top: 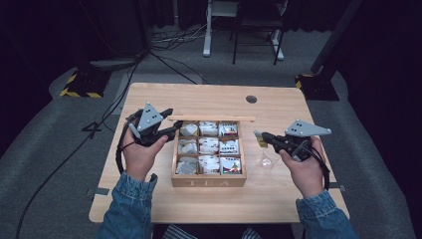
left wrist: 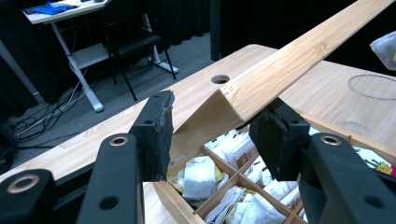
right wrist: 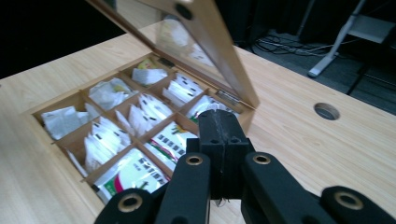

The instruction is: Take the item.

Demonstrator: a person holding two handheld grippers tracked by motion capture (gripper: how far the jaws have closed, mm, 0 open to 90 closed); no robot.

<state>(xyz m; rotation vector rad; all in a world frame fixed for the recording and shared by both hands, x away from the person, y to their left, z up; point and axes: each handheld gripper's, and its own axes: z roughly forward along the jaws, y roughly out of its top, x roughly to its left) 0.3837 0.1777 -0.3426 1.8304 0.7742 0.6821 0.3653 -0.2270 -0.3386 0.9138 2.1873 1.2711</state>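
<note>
Left gripper (left wrist: pixel 212 135) clamps the raised hinged lid (left wrist: pixel 280 65) of the wooden tea box (top: pixel 209 181) mid-table, rigid, light, best gripped at its edge; right gripper (top: pixel 263 136) pinched together on a thin, limp tea bag (top: pixel 258 134).

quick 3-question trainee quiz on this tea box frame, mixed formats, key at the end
1. How many compartments does the tea box have?
2. The lid is: A) shut flat, B) raised open, C) lying loose on the table.
3. True or false: the right gripper has its jaws spread wide.

Key
1. Nine, in three rows of three.
2. B; the left gripper has the lid's edge between its jaws.
3. False; its jaws are shut together.
</note>
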